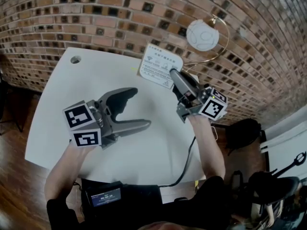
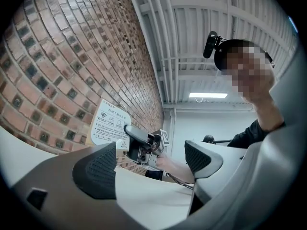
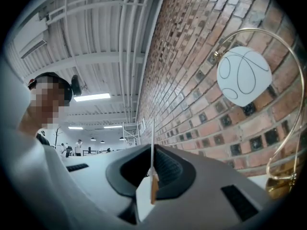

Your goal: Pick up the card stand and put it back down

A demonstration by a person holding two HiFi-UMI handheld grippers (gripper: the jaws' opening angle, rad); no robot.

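Note:
The card stand (image 1: 160, 66) is a white printed card, held near the far side of the white table (image 1: 67, 114), close to the brick wall. My right gripper (image 1: 173, 73) is shut on its right edge. In the right gripper view the card (image 3: 153, 143) shows edge-on as a thin white line, with an orange strip low down between the pressed pads of the right gripper (image 3: 152, 176). I cannot tell whether its base touches the table. My left gripper (image 1: 141, 108) hangs open and empty over the table's middle. In the left gripper view, the left gripper (image 2: 151, 159) faces the card stand (image 2: 111, 121).
A lamp (image 1: 202, 35) with a white globe on a gold arc stands at the back right, just behind the card; it shows as lamp (image 3: 243, 78) in the right gripper view. A cable hole (image 1: 75, 59) sits at the table's far left. A black cable (image 1: 188, 159) runs over the near edge.

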